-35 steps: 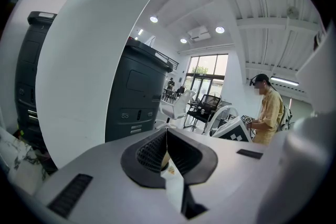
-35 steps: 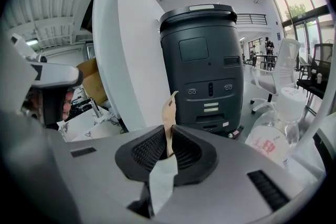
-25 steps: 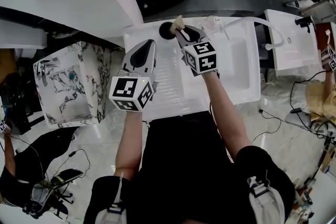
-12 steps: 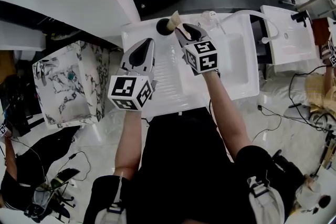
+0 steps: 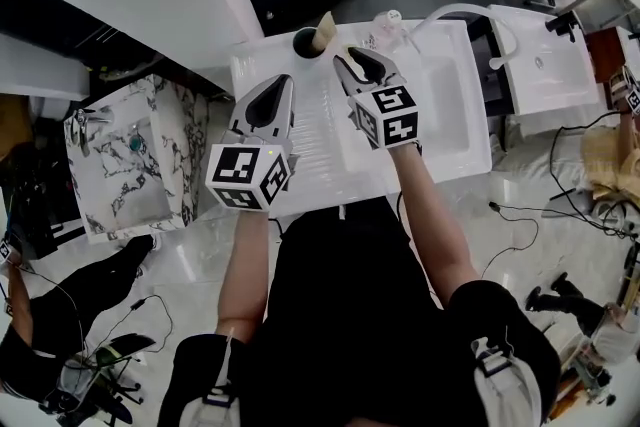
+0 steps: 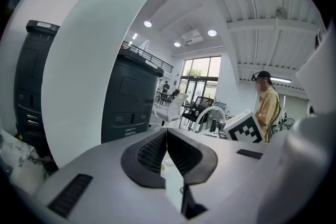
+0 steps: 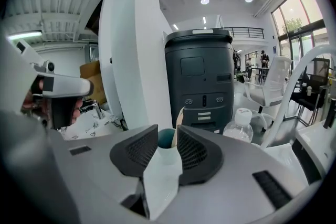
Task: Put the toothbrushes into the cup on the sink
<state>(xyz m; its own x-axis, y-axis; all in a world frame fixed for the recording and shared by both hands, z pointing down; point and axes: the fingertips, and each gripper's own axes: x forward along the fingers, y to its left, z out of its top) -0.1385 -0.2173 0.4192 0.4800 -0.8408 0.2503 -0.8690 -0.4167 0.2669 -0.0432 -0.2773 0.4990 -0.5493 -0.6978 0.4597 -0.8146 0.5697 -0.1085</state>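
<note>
- Your right gripper (image 5: 348, 57) hangs just short of the cup (image 5: 304, 42). Its jaws have just been opening, then easing in a touch, and they stand wide with nothing between the pads. I judge that fits a release, not a grab.
- Your left gripper (image 6: 167, 132) is pressed closed on nothing and sits beside the right, probably idle.
- The one toothbrush (image 5: 325, 26) I can see is pale and wood-coloured. It leans out of the dark teal cup at the back left corner of the sink (image 5: 455, 130), near a clear bottle (image 5: 386, 23).
</note>
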